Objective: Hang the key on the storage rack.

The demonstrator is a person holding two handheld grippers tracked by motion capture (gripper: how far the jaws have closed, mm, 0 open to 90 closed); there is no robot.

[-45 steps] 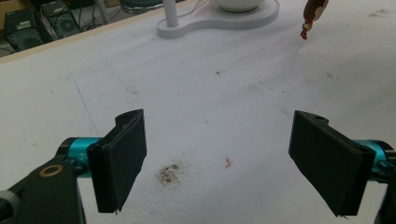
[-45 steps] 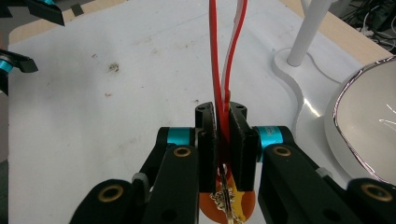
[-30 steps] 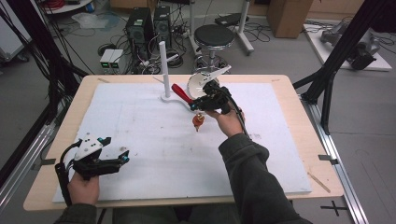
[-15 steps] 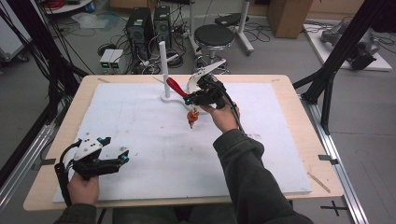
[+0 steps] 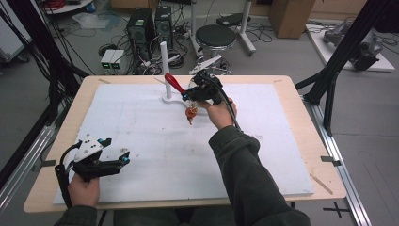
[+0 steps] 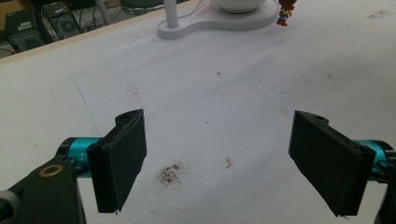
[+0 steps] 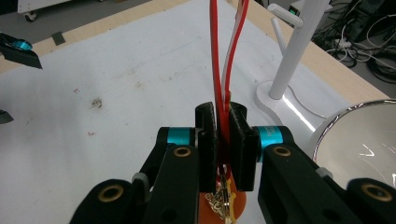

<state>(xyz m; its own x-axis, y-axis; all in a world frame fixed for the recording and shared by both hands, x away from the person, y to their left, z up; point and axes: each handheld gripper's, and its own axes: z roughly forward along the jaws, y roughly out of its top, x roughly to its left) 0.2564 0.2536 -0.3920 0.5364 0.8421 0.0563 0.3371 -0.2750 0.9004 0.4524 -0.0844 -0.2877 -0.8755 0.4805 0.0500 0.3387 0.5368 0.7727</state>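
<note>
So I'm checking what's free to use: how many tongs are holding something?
1. The right tongs, near the white stand, are shut on a red-and-white strap; the left tongs are open over bare table.

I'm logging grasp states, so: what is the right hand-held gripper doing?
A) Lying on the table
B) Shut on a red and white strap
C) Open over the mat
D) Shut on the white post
B: the right hand-held gripper pinches the red and white strap between shut jaws.

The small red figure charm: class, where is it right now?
In the high view, the charm hangs below the right gripper, just in front of the white stand.
</note>
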